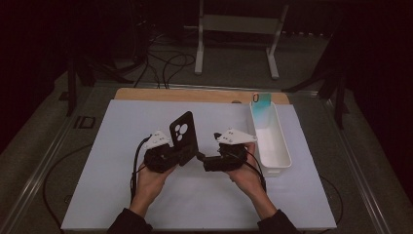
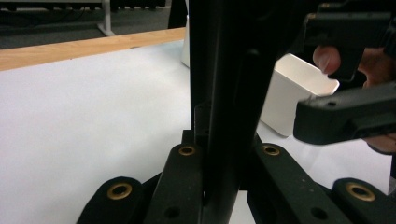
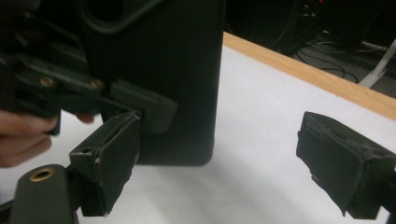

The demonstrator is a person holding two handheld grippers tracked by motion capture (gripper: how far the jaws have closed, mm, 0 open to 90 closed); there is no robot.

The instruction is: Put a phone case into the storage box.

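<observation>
A black phone case [image 1: 184,134] with round camera cut-outs stands upright above the white table top, near its middle. My left gripper [image 1: 181,156] is shut on the case's lower edge; in the left gripper view the case [image 2: 233,93] rises edge-on between the jaws of my left gripper [image 2: 224,156]. My right gripper [image 1: 202,158] sits just right of the case, pointing at it, jaws wide apart. In the right gripper view the case [image 3: 159,60] stands beyond the left pad of my right gripper [image 3: 224,158], and nothing lies between the pads.
A long white bin [image 1: 287,163] lies along the right side of the white sheet [image 1: 122,146], with a teal phone case [image 1: 261,102] standing at its far end. A wooden strip [image 1: 195,95] borders the far edge. Cables and a stand sit on the floor beyond.
</observation>
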